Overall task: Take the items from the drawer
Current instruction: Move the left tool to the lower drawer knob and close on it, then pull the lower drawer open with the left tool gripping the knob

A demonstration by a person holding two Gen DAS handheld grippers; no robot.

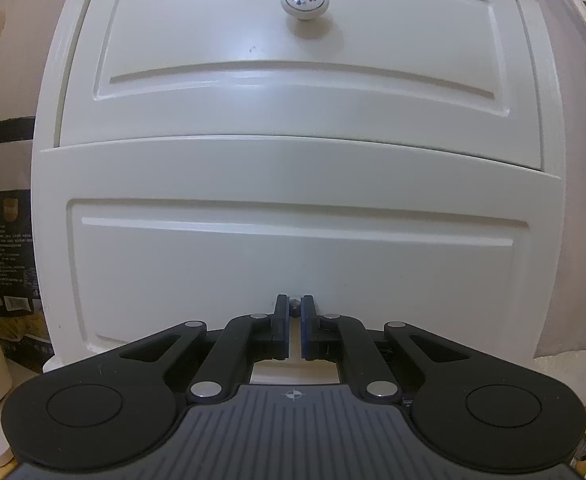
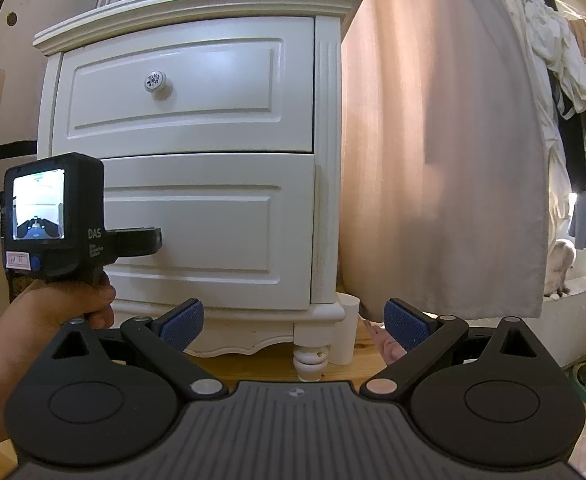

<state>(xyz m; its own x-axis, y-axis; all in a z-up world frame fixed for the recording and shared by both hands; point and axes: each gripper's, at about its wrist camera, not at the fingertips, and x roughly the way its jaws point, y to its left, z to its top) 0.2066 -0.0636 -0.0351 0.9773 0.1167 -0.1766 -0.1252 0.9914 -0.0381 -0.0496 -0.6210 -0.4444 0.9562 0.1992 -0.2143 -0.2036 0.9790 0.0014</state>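
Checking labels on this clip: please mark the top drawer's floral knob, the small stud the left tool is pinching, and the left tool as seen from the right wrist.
Floral knob (image 1: pixel 305 1): left wrist view, painted face.
Small stud (image 1: pixel 294 303): left wrist view, rounded metal head.
Left tool (image 2: pixel 139 242): right wrist view, black finger side.

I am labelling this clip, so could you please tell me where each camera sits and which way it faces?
Left wrist: on the left gripper, close against the nightstand's lower drawer, jaws shut on a small metal stub; no hand visible.
Right wrist: on the right gripper, farther back, jaws open, facing the nightstand and curtain; a hand holding the left gripper shows.
Shared: both drawers and the floral knob on the upper drawer.
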